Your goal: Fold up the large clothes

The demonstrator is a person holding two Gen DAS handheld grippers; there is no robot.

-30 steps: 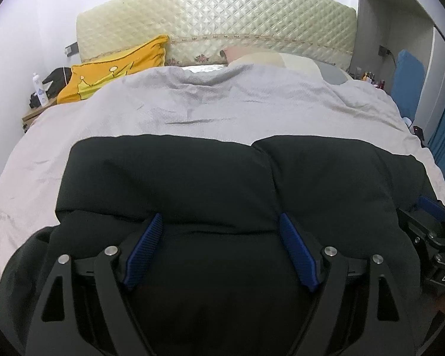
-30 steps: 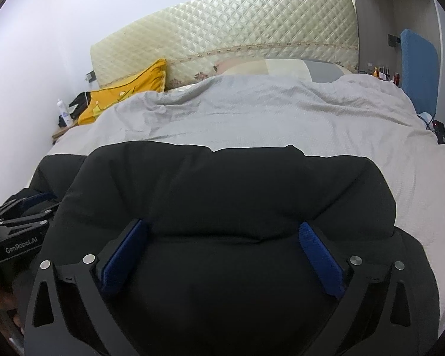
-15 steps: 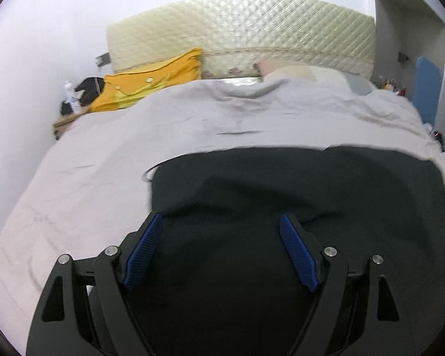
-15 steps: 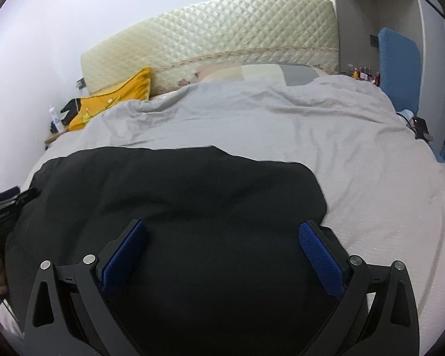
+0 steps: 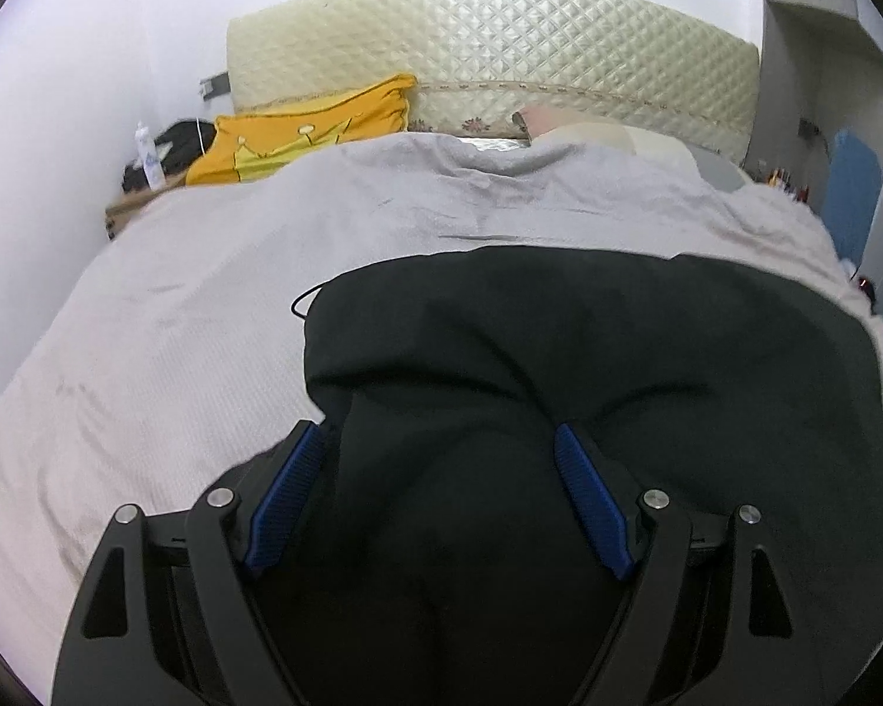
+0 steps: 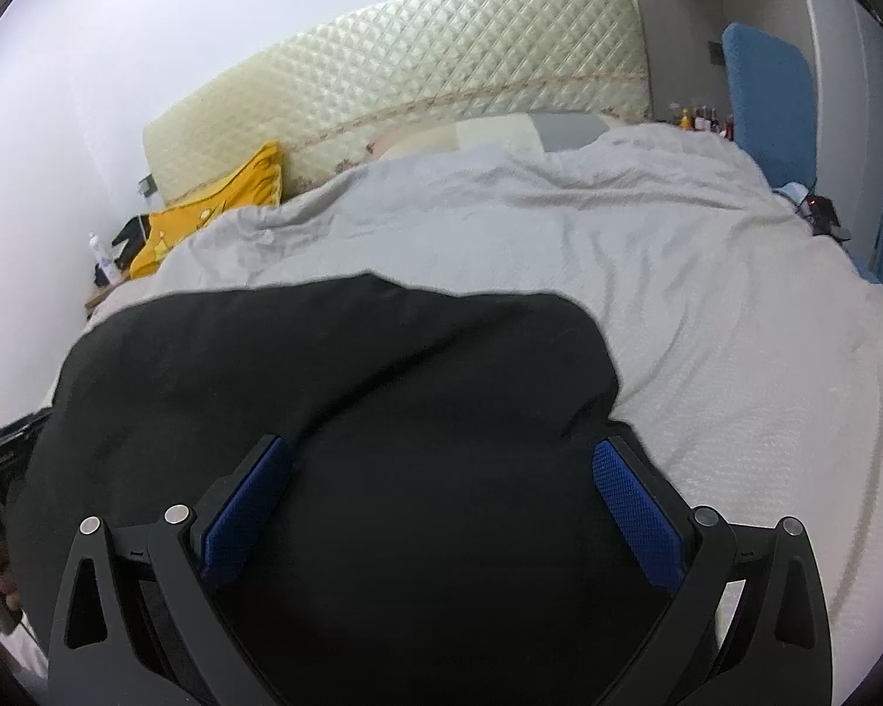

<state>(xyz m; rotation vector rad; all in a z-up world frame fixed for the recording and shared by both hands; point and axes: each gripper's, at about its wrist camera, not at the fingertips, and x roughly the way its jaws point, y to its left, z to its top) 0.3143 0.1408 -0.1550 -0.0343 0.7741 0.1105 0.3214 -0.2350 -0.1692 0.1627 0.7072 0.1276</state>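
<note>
Both my hands have swung outward across the jacket (image 5: 559, 341), and that is the change that matters. A second ago each camera showed black cloth running well past both fingers, and the other tool sat plainly at the frame edge. Now my left hand-held gripper (image 5: 435, 430) sits at the jacket's left edge, with bare bed (image 5: 176, 353) just beside its left finger. My right hand-held gripper (image 6: 442, 446) sits at the jacket's right edge, with sheet just beside its right finger. The visible outline also looks narrower and more rounded than before. I take this to mean the fold in hand is laid and I am placed at the sides for the next one, probably bringing an edge across, though I cannot see the part of the jacket nearest me. The jaws of both tools stand wide, as wide as a second ago. Black cloth bulges up between the blue pads, but I see no sure pinch, so I judge nothing is held. The jacket lies across the bed's near end, well apart from the headboard (image 5: 500, 41). Counting: one jacket, two hand-held grippers, one yellow pillow (image 5: 300, 135) at the bed's far left corner, one bottle (image 5: 150, 159) beside it, one headboard.
</note>
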